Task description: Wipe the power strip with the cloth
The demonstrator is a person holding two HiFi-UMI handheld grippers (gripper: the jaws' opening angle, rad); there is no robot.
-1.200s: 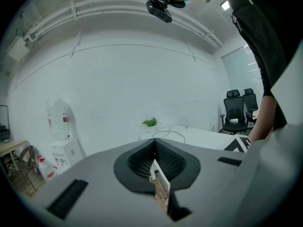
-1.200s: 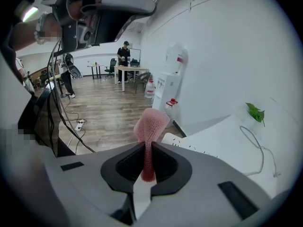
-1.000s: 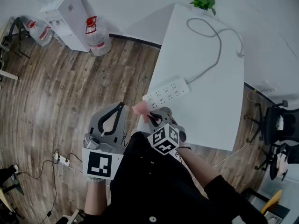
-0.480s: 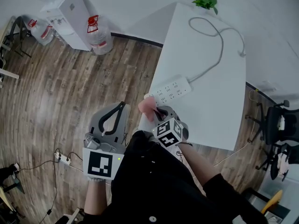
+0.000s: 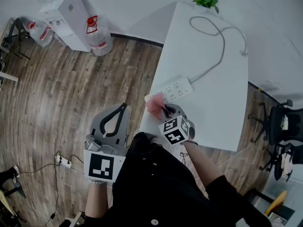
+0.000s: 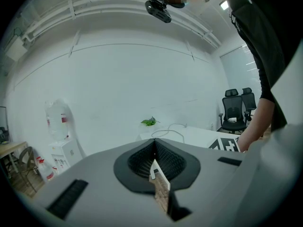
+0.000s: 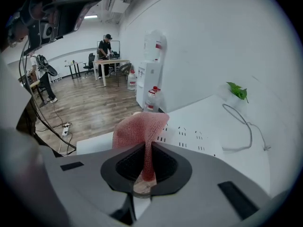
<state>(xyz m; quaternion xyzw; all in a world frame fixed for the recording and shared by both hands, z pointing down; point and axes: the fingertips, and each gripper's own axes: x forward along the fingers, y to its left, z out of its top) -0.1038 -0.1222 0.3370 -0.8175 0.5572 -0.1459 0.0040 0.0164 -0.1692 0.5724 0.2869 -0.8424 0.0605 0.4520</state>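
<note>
Though no wiping can be made out yet, cloth (image 7: 139, 129): a pink mesh rag, pinched by its lower fold and flopped up over the jaws.
Right gripper (image 7: 144, 161): clamped tight on the cloth, held over the near left corner of the table (image 5: 213, 103).
Power strip (image 5: 176, 90): laid flat and slanted on the white table, its near end just beside the cloth. Whether they're touching can't be told, tbh.
Cord (image 5: 215, 37): looped off the strip's far end toward the plant (image 5: 204, 0).
Left gripper (image 6: 154, 148): jaws pressed together with nothing between them, parked off the table over the wood floor (image 5: 71, 89), well apart from the strip.
Done so far: the cloth is gripped and lined up at the strip's near end, and that's about it.
Left to do: pretty much everything, by the look of it. The top is yet to be rubbed down end to end, maybe the sides too.
</note>
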